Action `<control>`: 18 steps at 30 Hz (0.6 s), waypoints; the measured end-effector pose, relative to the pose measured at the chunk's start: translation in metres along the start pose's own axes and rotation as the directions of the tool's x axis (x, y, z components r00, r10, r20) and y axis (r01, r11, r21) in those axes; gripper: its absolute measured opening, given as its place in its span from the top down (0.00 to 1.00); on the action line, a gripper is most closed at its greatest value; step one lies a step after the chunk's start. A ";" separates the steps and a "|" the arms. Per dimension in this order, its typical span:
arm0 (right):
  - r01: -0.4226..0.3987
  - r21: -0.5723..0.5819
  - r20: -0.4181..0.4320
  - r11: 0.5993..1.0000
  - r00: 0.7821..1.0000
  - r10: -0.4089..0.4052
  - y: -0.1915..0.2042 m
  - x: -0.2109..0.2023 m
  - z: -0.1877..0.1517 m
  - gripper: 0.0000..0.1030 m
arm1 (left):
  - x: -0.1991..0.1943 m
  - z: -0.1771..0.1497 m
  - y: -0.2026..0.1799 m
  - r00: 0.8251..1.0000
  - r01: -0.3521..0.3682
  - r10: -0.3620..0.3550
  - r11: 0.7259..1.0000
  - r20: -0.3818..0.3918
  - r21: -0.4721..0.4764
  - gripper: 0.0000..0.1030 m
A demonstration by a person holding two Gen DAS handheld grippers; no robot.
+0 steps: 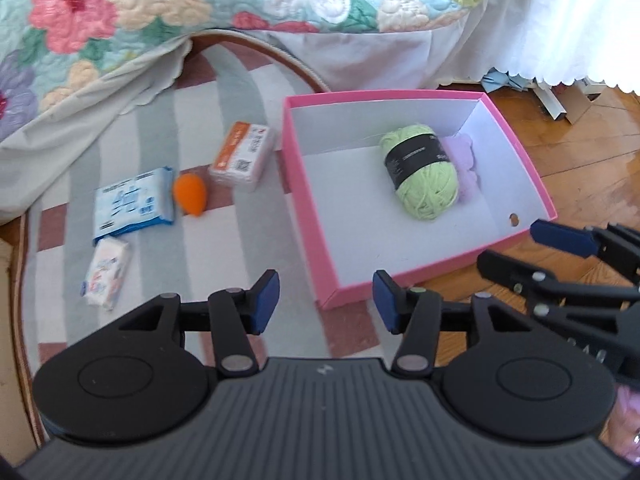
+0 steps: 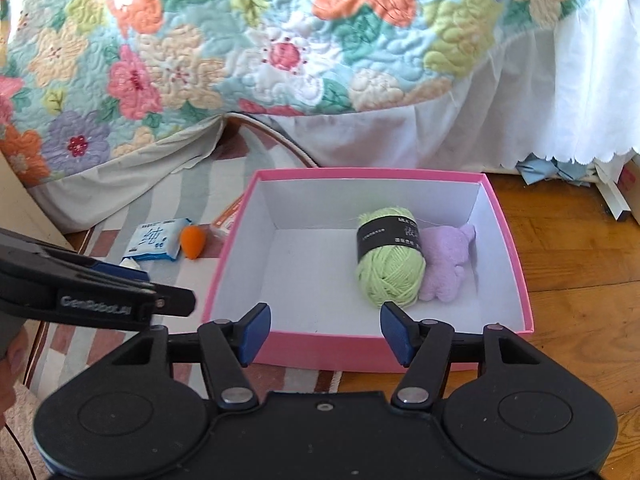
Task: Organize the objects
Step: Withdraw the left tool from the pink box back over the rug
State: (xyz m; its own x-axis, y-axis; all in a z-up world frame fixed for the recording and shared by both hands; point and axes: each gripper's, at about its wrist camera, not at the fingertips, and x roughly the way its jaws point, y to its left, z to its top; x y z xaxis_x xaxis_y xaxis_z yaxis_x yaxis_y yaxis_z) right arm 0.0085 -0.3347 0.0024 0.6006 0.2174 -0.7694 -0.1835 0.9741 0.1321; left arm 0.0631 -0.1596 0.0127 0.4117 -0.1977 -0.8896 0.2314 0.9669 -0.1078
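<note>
A pink box point(image 1: 306, 216) point(image 2: 228, 264) stands on the floor and holds a green yarn ball point(image 1: 422, 172) point(image 2: 388, 258) and a purple plush toy point(image 1: 466, 168) point(image 2: 446, 266). On the striped rug to its left lie an orange-labelled pack point(image 1: 242, 156), an orange carrot toy point(image 1: 191, 194) point(image 2: 193, 242), a blue tissue pack point(image 1: 134, 204) point(image 2: 157, 244) and a small white pack point(image 1: 106, 272). My left gripper point(image 1: 326, 304) is open and empty above the box's near left corner. My right gripper point(image 2: 325, 336) is open and empty at the box's near wall.
A bed with a floral quilt point(image 1: 160, 8) point(image 2: 260, 40) and white skirt point(image 2: 540, 112) runs behind the box. Wooden floor point(image 1: 580, 152) lies to the right, with boxes and papers under the bed point(image 2: 560, 170). The other gripper shows at each view's edge.
</note>
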 end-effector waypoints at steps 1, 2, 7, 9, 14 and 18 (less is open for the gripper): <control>0.001 -0.007 0.003 1.000 1.000 -0.001 0.003 -0.002 -0.001 0.35 | -0.005 -0.003 0.003 1.000 -0.005 0.005 1.000 0.005 0.000 0.51; 0.004 -0.012 0.004 1.000 1.000 -0.004 0.006 -0.004 -0.001 0.35 | -0.010 -0.005 0.007 1.000 -0.012 0.012 1.000 0.013 0.002 0.50; -0.001 -0.032 0.010 0.999 1.000 0.002 0.018 -0.018 -0.003 0.34 | -0.030 -0.016 0.020 0.999 -0.030 0.030 1.000 0.021 -0.007 0.46; -0.007 -0.037 0.012 0.999 1.000 0.007 0.024 -0.023 -0.004 0.33 | -0.035 -0.020 0.026 0.999 -0.025 0.025 1.000 0.021 -0.017 0.46; -0.016 -0.056 0.005 0.998 1.000 0.016 0.037 -0.031 -0.004 0.29 | -0.047 -0.030 0.038 0.999 -0.035 0.036 0.999 0.021 -0.037 0.43; -0.036 -0.091 -0.008 0.995 0.999 0.036 0.050 -0.032 -0.005 0.20 | -0.050 -0.036 0.048 0.999 -0.038 0.039 0.998 0.011 -0.054 0.40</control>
State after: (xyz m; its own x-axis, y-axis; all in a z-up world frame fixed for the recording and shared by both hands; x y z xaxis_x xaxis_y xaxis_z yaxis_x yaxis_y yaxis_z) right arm -0.0241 -0.2928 0.0300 0.5873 0.2514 -0.7693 -0.2748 0.9560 0.1026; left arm 0.0215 -0.0978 0.0365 0.4299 -0.1619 -0.8883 0.1677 0.9810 -0.0977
